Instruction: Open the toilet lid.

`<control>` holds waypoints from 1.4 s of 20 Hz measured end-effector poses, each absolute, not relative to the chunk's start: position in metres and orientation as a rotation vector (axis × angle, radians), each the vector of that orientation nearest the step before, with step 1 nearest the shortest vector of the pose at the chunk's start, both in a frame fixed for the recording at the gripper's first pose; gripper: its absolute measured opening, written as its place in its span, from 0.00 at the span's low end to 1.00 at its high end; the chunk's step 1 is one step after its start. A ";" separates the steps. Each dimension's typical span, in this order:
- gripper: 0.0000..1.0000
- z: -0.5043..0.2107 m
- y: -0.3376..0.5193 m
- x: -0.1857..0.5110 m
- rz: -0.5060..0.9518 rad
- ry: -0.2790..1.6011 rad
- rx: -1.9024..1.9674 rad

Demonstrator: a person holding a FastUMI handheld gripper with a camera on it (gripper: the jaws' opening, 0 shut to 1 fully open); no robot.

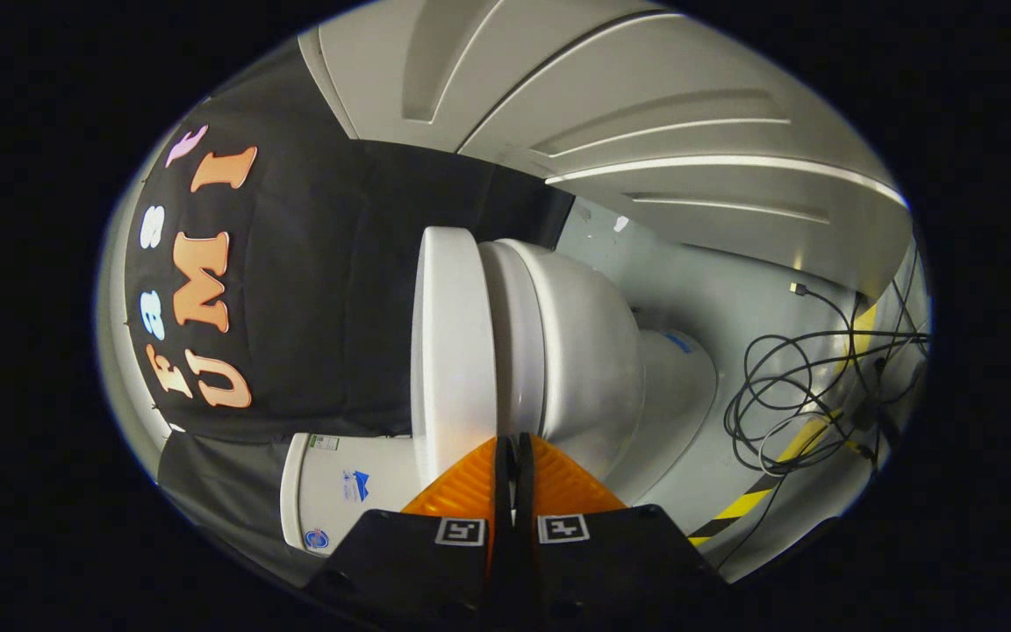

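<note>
Where gripper [511,443] closes at toilet lid [448,351] — cables [808,391] beyond.

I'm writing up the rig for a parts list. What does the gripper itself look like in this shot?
The gripper has two wedge-shaped orange fingers with ribbed faces, narrowing to their tips. Each sits in a black block, and each block carries a small square black-and-white marker near the finger's base. No cable is seen on it.

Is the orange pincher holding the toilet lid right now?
It cannot be told for sure. The orange two-finger gripper looks closed, its tips at the seam between the closed white plastic toilet lid and the white ceramic bowl, maybe pinching the lid's edge.
</note>
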State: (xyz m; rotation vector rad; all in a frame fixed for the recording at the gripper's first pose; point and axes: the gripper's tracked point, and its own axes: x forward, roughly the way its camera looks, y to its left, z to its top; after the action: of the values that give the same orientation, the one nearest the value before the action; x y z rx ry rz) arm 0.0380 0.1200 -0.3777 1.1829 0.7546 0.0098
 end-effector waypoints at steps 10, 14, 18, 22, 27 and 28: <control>0.08 -0.378 0.121 0.040 -0.034 0.748 1.232; 0.08 -0.374 0.122 0.040 -0.035 0.731 1.214; 0.08 -0.374 0.121 0.043 -0.064 0.731 0.970; 0.08 -0.352 0.124 0.051 -0.061 0.670 0.876; 0.08 -0.318 0.131 0.069 -0.069 0.608 0.700; 0.08 -0.311 0.134 0.069 -0.073 0.610 0.673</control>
State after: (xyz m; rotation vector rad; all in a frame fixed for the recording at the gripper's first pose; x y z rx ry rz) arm 0.0694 0.1338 -0.3114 0.6734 0.6102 -0.0731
